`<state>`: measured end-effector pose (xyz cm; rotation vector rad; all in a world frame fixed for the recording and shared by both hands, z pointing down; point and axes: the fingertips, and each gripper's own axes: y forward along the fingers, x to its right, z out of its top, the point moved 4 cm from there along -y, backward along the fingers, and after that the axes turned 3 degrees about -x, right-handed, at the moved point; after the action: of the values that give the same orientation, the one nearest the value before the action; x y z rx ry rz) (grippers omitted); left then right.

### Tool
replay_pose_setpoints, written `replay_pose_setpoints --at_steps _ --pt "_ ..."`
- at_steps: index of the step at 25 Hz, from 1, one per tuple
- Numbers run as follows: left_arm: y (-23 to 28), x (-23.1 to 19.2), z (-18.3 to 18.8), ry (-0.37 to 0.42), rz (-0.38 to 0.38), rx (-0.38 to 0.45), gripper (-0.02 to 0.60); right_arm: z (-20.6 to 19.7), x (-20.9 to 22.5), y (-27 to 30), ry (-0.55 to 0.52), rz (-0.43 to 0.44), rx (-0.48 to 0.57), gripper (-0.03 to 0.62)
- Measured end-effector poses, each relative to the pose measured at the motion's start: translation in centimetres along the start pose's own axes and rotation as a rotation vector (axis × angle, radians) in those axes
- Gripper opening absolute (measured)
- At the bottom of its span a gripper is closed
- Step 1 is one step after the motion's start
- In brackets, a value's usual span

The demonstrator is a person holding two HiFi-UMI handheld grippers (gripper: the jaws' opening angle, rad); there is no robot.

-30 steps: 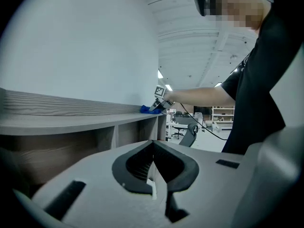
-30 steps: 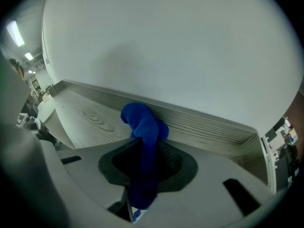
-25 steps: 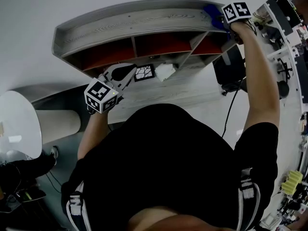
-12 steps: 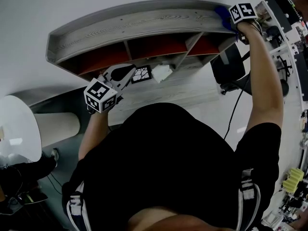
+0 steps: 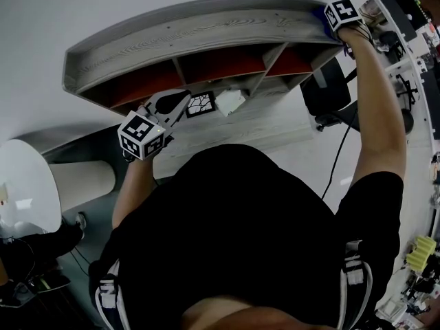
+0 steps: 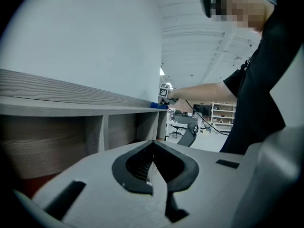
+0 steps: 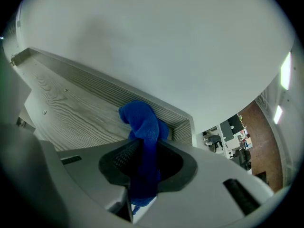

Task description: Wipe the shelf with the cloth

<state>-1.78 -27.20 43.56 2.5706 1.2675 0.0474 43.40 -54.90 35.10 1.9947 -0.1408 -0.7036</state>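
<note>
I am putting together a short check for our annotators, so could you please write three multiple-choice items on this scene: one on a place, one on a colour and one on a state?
1. Where on the shelf is the cloth?
A. In the middle compartment
B. At the right end of the top surface
C. At the left end of the top surface

2. What colour is the cloth?
A. Blue
B. Yellow
C. White

3. How do the jaws of the left gripper stand?
A. Together, with nothing between them
B. Wide apart
C. Clamped on the cloth

Answers:
1 B: the right gripper holds the cloth on the top surface, close to the raised rim at the right end.
2 A: it shows bright blue in the right gripper view.
3 A: the left gripper view shows them closed and empty.
</note>
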Motion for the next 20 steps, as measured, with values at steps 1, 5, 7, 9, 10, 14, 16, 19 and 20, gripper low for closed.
replay_pose_setpoints --at_steps 1,5,7,9,10,14,16,19,20 --pt "0.0 0.0 0.0 -0.002 0.0 -0.001 0.017 0.0 0.0 0.0 -0.004 -0.01 -0.003 0.087" --pt "0.3 0.2 -0.1 0.0 -0.005 0.001 0.017 0.3 -0.2 0.4 -0.03 -0.034 -0.008 0.086" --pt "0.4 0.3 -0.1 -0.001 -0.005 0.002 0.017 0.2 -0.3 0.4 -0.03 -0.03 -0.005 0.084" --pt "0.4 0.4 -0.2 -0.007 0.0 0.001 0.017 0.1 -0.2 0.3 -0.023 -0.019 0.003 0.084" --pt "0.4 0.4 -0.3 -0.011 0.003 0.001 0.017 0.1 -0.2 0.3 -0.019 -0.015 0.007 0.084" --pt "0.3 0.7 -0.2 -0.011 0.004 -0.002 0.017 0.1 -0.4 0.0 -0.032 -0.019 0.009 0.083" --pt "0.1 0.8 -0.3 -0.007 0.004 -0.003 0.017 0.1 -0.8 -0.2 -0.06 -0.027 0.007 0.081" --pt "0.0 0.9 -0.5 -0.008 0.005 -0.006 0.017 0.3 -2.0 -0.6 -0.101 -0.026 0.008 0.081" --pt "-0.1 1.0 -0.5 -0.01 0.005 -0.007 0.017 0.4 -2.5 -0.8 -0.109 -0.018 0.013 0.081"
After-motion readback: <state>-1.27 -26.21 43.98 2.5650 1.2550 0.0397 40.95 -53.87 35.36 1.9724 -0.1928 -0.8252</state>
